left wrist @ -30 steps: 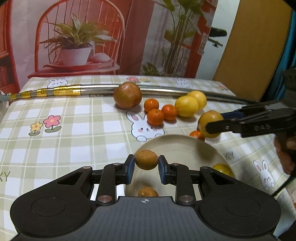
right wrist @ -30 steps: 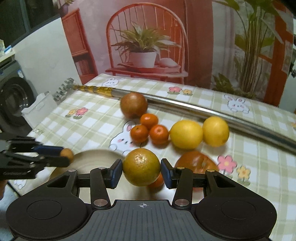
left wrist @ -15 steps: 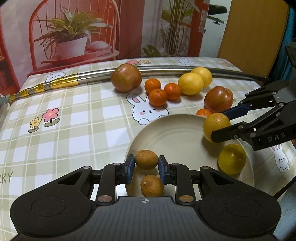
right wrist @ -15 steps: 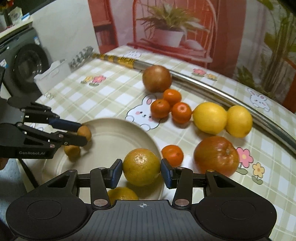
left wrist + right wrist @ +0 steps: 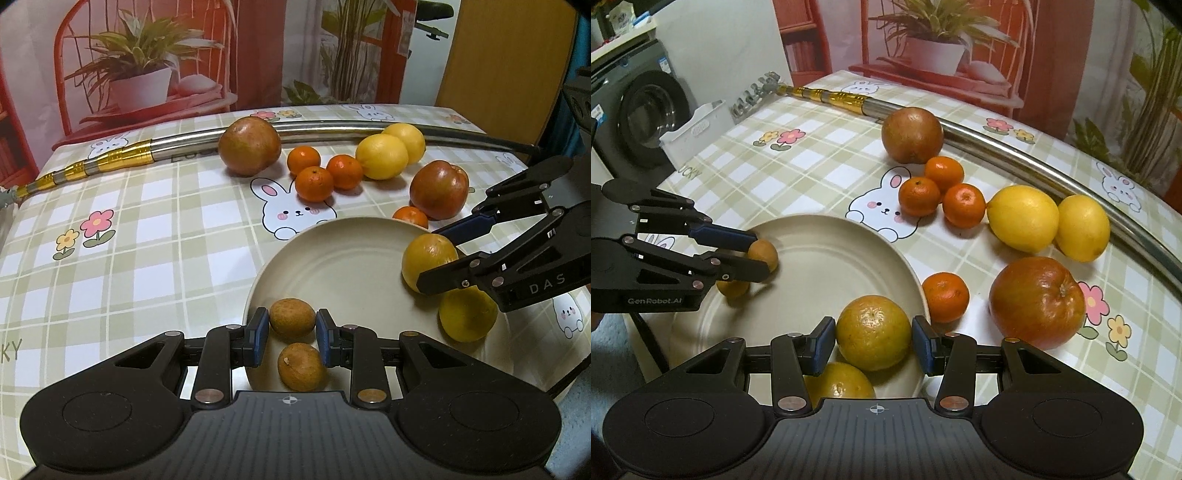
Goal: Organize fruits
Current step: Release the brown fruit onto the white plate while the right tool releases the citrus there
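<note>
From the left wrist view we see our left gripper point(image 5: 292, 334) closed on a small brown fruit point(image 5: 291, 318), its blue pads touching both sides, held low over the near rim of the beige plate point(image 5: 332, 236). A second small brown fruit point(image 5: 301, 366) already lies on the plate just below it, and a yellow-green citrus point(image 5: 467, 314) lies at the plate's right side. Across the plate our right gripper point(image 5: 428, 254) carries a yellow-orange citrus point(image 5: 424, 260) over the right rim. So we judge the job to be partly done: two fruits are on the plate, two more are about to be set down, and left on the tablecloth point(image 5: 129, 258) are two russet apples, two lemons and four mandarins. From the right wrist view the right gripper point(image 5: 873, 341) is seen head-on, clamped on the yellow-orange citrus point(image 5: 873, 332) above the plate's point(image 5: 827, 236) near edge, with the other citrus point(image 5: 838, 380) partly hidden beneath it. This view shows what the first does not: the lone mandarin point(image 5: 945, 297) whole and just outside the rim, a washing machine point(image 5: 639, 118) and a white tray point(image 5: 698, 129) beyond the table's left end. The left view alone shows both small brown fruits clearly; here the left gripper point(image 5: 759, 254) covers most of the lower one.
</note>
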The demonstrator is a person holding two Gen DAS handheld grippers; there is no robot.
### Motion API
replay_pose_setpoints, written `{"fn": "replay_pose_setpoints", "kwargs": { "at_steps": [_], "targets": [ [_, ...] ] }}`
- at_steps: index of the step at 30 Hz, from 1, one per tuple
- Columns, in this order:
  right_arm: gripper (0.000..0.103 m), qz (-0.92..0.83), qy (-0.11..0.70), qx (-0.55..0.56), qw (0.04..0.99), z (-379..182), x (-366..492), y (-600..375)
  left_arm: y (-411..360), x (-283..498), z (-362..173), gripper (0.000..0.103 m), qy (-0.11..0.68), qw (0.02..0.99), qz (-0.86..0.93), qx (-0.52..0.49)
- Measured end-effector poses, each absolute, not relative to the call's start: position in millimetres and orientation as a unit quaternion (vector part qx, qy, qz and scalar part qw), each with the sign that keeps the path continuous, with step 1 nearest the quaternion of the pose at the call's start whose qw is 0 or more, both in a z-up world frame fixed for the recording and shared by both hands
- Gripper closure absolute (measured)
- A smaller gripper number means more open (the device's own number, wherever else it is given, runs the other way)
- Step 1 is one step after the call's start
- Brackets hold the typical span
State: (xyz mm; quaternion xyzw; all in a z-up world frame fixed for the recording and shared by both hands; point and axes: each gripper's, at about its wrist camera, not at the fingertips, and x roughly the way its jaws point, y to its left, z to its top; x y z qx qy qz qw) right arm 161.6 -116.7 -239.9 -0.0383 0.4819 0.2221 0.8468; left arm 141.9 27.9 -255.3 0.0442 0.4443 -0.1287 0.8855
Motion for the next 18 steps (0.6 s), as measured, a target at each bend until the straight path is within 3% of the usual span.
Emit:
{"fn": "replay_pose_setpoints", "kwargs": {
  "at_steps": [9, 18],
  "targets": [
    [0.057, 0.221, 0.466, -0.020, 0.857, -234, 160, -123, 32, 141, -251, 0.073, 0.440, 0.888, -0.128, 0.028],
    [0.057, 0.154, 0.382, 0.061, 0.909, -205, 154, -166, 56, 143, -226, 0.073, 0.405, 0.905, -0.126, -0.044]
  ]
}}
